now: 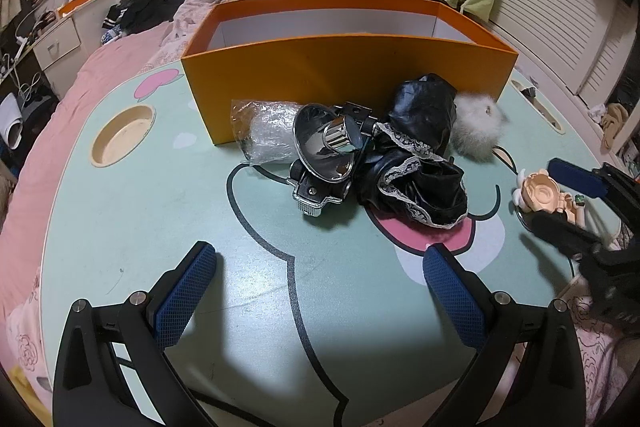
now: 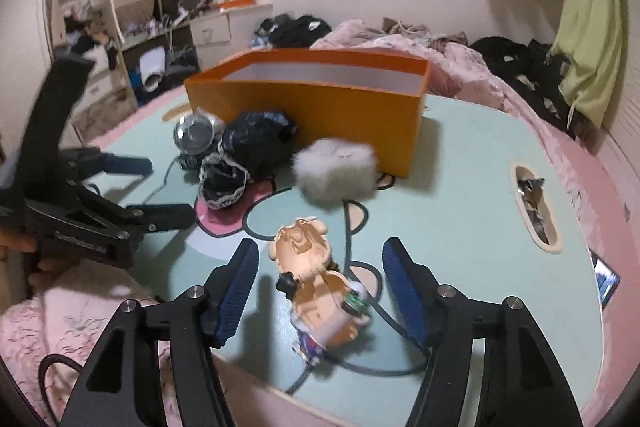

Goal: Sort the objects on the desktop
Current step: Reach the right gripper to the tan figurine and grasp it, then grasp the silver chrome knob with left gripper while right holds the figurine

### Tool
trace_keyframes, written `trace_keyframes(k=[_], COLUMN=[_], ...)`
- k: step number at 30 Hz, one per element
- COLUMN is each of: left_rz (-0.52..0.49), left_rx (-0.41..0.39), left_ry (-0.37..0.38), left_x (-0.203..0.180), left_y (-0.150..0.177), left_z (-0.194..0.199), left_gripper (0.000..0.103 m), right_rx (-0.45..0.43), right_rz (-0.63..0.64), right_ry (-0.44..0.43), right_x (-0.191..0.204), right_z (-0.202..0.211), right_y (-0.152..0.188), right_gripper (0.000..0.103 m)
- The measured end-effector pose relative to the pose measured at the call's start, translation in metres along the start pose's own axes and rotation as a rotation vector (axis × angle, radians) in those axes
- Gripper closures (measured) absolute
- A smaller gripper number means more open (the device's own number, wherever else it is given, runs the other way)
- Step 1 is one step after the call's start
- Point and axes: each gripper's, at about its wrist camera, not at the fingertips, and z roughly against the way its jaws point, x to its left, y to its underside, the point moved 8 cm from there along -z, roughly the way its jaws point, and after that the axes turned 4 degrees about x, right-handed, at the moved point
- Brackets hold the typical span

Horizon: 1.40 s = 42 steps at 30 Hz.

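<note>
Right wrist view showed the open orange cardboard box [image 2: 320,107] as landmark, standing on the mint cartoon-print table [image 2: 460,195]. Nearest the camera, well in front of the box, lay the small peach plastic figurine [image 2: 316,287], between the wide-spread blue pads of the right gripper [image 2: 320,291]. Closing squarely on its body seemed wisest. The left gripper [image 1: 316,291] hovered wide and empty, facing the box.

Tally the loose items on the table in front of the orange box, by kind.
Headlamp: 1
Black lace-trimmed garment: 1
White fur puff: 1
Bubble-wrapped bundle: 1
Doll figure: 1
Total: 5
</note>
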Motion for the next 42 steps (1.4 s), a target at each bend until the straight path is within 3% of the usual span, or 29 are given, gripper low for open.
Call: trace_keyframes(k=[2,3,5,8,13,15,20,22,23,31,42], left_rz=[0.009,0.015,0.049,0.103,0.113,0.119,0.118,0.105,0.102,0.172,0.114], left_rx=[-0.007,-0.013,-0.033,-0.074,-0.152,-0.175,-0.17,-0.141,-0.124,-0.205,-0.2], left_ry=[0.0,0.009,0.066,0.108,0.138,0.131,0.139,0.145,0.15,0.175,0.125], left_x=[0.001,0.001,0.005,0.013,0.015,0.017,0.014,0.01,0.008,0.025,0.021], left_y=[0.001,-0.002,-0.003,-0.008,-0.027,-0.036,-0.054,-0.053,-0.053,-0.039,-0.025], left_z=[0.001,0.003,0.009,0.019,0.032,0.034,0.02,0.011,0.006,0.036,0.046], left_gripper=[0.0,0.0,0.0,0.005,0.031,0.037,0.041,0.063,0.069,0.07,0.07], right_rx=[0.017,0.012,-0.007,-0.016,-0.016,-0.016,-0.016,-0.016,-0.016,-0.015,-0.043], right_rz=[0.022,0.026,0.022,0.018,0.014,0.012,0.011,0.012,0.012,0.0,-0.075], right_ry=[0.015,0.012,0.003,0.0,-0.005,-0.006,-0.008,-0.006,-0.006,-0.005,-0.037], right_x=[0.003,0.004,0.004,0.004,0.007,0.008,0.008,0.008,0.008,0.006,-0.002], right_z=[-0.007,-0.007,-0.004,-0.002,-0.002,-0.003,-0.003,-0.003,-0.002,-0.001,0.007], right_y=[0.003,0.004,0.005,0.007,0.009,0.008,0.008,0.008,0.008,0.008,-0.015], right_gripper=[0.042,0.054,0.065,0.065,0.065,0.065,0.065,0.065,0.065,0.065,0.066])
